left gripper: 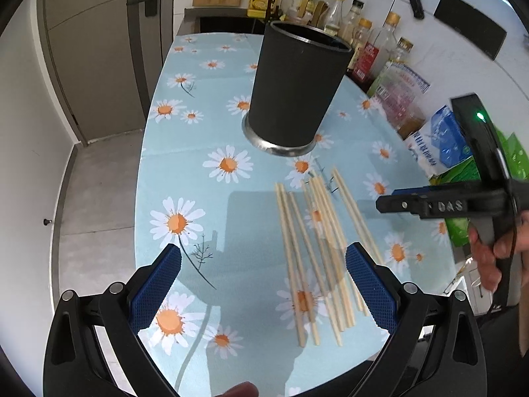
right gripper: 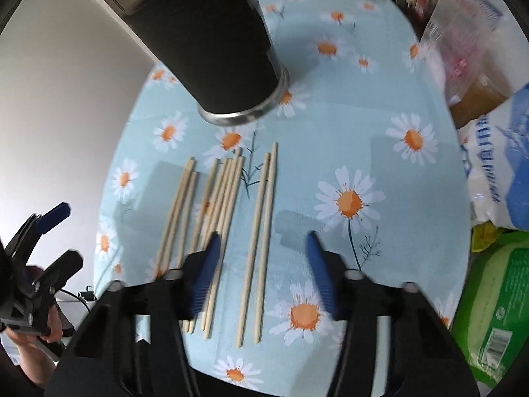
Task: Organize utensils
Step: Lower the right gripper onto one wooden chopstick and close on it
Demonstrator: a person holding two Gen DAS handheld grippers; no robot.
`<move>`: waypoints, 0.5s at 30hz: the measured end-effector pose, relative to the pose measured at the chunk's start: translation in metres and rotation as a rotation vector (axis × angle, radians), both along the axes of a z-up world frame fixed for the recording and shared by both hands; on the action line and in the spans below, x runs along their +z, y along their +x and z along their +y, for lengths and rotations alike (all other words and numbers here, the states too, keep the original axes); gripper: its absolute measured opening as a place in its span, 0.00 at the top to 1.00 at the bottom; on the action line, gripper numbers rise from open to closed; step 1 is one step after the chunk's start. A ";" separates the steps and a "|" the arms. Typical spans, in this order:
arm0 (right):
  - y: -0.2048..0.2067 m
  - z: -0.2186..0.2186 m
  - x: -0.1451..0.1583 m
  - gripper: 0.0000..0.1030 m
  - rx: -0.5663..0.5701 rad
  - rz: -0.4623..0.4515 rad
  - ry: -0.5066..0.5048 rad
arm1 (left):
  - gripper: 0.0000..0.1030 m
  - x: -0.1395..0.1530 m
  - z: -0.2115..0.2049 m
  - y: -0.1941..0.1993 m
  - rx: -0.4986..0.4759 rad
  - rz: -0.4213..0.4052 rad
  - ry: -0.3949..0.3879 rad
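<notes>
Surface (left gripper: pixel 205 132): covered by a light blue cloth printed with white-and-orange daisies; carries all items below.

Holder (left gripper: pixel 296 86): tall black cylinder on a flared metal base, upright near the middle of the surface, mouth open at the top. In the right wrist view it (right gripper: pixel 211 36) stands just beyond the far tips of the chopsticks.

Bottles and packets (left gripper: pixel 373 49): a row of glass bottles along the wall at the right edge of the surface, followed by a blue-and-white bag (left gripper: pixel 439 142) and green packets.

Left hand-held gripper (left gripper: pixel 263 286): black frame, blue textured pads, jaws spread wide and holding nothing; it hovers over the near end of the surface, its right pad above the chopsticks' near ends.

Right hand-held gripper (right gripper: pixel 263 269): same build, jaws wide apart and holding nothing, straddling the separate pair of chopsticks from above; whether the pads touch the cloth cannot be told. Seen side-on in the left wrist view (left gripper: pixel 429 203).

Chopsticks (left gripper: pixel 317 254): about ten pale wooden sticks lying flat and roughly parallel between the holder and the near edge. In the right wrist view, a loose group lies left (right gripper: pixel 211 211) and a separate pair lies right (right gripper: pixel 263 231).
</notes>
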State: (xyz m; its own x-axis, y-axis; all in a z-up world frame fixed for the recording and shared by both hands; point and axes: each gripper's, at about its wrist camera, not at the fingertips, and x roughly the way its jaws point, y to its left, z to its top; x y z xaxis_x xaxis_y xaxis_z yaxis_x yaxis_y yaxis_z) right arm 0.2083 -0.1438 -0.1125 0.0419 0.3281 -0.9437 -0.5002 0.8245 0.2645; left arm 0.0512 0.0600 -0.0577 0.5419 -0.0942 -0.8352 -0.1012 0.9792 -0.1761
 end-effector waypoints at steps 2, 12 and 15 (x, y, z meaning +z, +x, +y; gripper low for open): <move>0.004 0.008 -0.007 0.63 0.008 0.028 -0.026 | 0.06 -0.007 0.002 0.002 -0.012 0.012 0.010; 0.027 0.030 -0.029 0.75 0.001 0.119 -0.165 | 0.06 -0.024 0.014 0.010 -0.040 0.028 -0.030; 0.030 0.034 -0.031 0.76 0.001 0.119 -0.194 | 0.06 -0.029 0.018 0.012 -0.044 0.035 -0.044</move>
